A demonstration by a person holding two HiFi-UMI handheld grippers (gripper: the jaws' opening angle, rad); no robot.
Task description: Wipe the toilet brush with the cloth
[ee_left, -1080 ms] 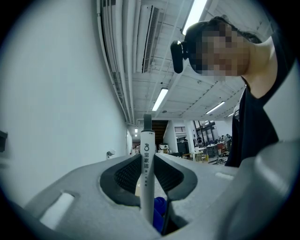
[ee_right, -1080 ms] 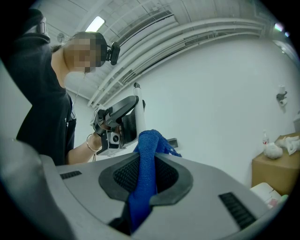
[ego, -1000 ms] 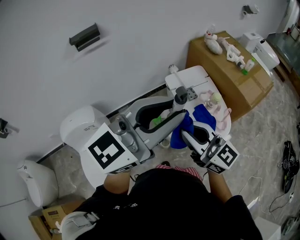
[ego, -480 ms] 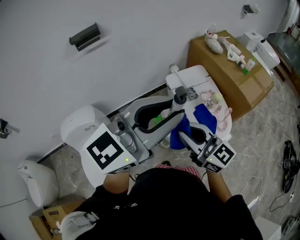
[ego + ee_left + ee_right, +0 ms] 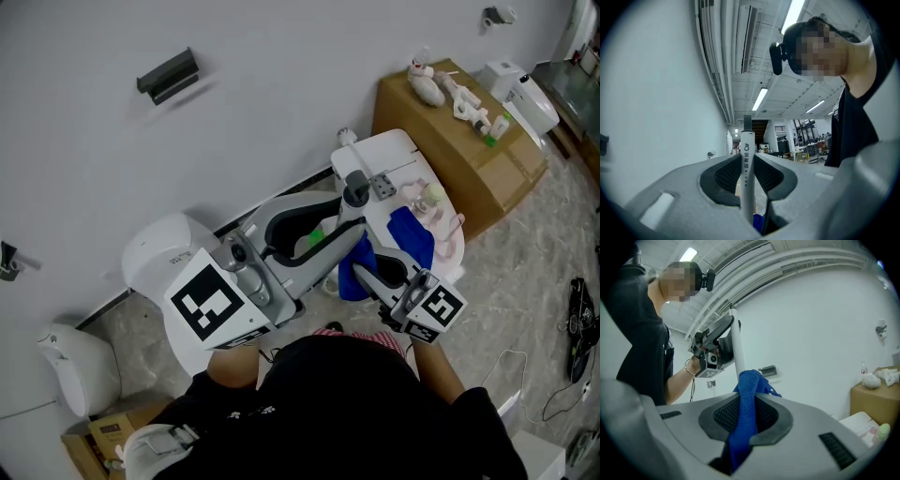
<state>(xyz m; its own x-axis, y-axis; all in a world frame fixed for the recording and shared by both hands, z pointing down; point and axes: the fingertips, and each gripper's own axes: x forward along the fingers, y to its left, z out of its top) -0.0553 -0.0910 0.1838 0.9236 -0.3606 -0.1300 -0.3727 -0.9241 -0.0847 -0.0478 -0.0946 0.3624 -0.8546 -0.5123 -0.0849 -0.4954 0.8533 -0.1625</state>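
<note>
Your left gripper (image 5: 746,161) has its jaws closed on the toilet brush (image 5: 747,140): the ribbed pads press on either side of the white handle, which runs straight up between them and carries a line of printed characters. A scrap of blue shows low down behind the handle in that view.

Your right gripper (image 5: 745,417) is clamped on the cloth (image 5: 746,397), a blue one that fills the narrow gap between the pads and hangs in a fold below them. Past the jaw tips the cloth bunches up against the brush handle, just beneath the place where your left gripper holds it.

From the head view the two grippers sit close together in front of you, left one reaching up and to the right, right one just below it with blue cloth spilling around its jaws. A cardboard box (image 5: 469,159) stands against the white wall to the right, with small items on top
</note>
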